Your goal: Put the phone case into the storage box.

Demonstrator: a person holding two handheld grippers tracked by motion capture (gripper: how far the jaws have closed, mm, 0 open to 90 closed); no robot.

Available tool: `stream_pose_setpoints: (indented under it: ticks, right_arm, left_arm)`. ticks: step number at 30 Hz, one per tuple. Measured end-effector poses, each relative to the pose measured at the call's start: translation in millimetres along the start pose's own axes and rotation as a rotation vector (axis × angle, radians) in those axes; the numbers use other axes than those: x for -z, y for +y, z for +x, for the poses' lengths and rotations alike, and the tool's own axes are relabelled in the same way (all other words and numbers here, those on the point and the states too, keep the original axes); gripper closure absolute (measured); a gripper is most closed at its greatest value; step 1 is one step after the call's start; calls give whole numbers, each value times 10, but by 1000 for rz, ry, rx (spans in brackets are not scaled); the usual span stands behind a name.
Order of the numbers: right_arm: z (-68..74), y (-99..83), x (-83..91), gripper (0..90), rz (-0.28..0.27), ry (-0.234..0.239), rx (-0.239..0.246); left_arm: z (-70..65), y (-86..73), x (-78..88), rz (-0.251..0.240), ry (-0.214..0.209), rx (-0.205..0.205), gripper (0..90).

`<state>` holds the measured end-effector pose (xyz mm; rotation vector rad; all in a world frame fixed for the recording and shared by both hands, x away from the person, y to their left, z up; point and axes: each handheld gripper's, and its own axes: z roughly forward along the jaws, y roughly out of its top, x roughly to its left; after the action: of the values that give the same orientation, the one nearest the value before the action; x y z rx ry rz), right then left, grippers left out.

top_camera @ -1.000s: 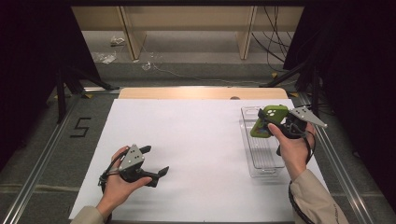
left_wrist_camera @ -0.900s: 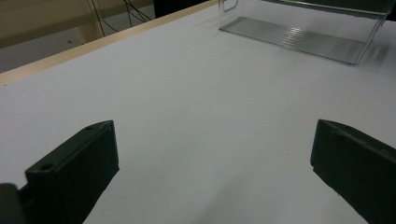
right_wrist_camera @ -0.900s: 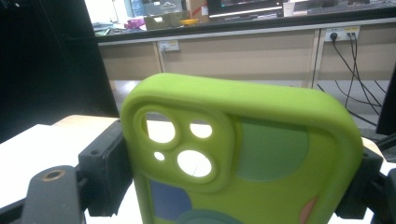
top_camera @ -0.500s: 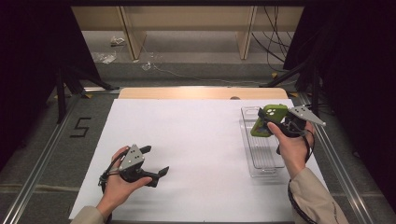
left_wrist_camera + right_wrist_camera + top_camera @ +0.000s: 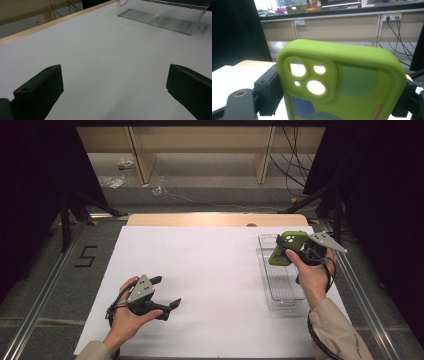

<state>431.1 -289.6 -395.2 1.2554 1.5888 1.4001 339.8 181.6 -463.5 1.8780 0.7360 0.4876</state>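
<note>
Right hand [image 5: 312, 272] raised over clear ribbed plastic tray [image 5: 282, 292] at right of white table [image 5: 210, 270]. Right gripper [image 5: 286, 251] clamped across sides of lime-green rubbery phone case [image 5: 283, 247], lower end cut off. Left gripper [image 5: 167, 292] low near front edge, jaws wide apart, empty.

At four o'clock on the white table [image 5: 210, 270], the right gripper [image 5: 289, 251] holds a green phone case [image 5: 284, 248] above the clear tray [image 5: 280, 292]. At seven o'clock the left gripper [image 5: 167, 295] rests with jaws apart, nothing between them.
</note>
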Motion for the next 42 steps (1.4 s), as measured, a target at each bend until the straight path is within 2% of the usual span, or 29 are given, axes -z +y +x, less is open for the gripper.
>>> stream_pose_setpoints:
  ticks: [42]
  right_arm:
    - [-35, -9, -210, 184, 37, -29, 24]
  left_arm:
    - [-4, -5, -12, 2, -4, 1, 4]
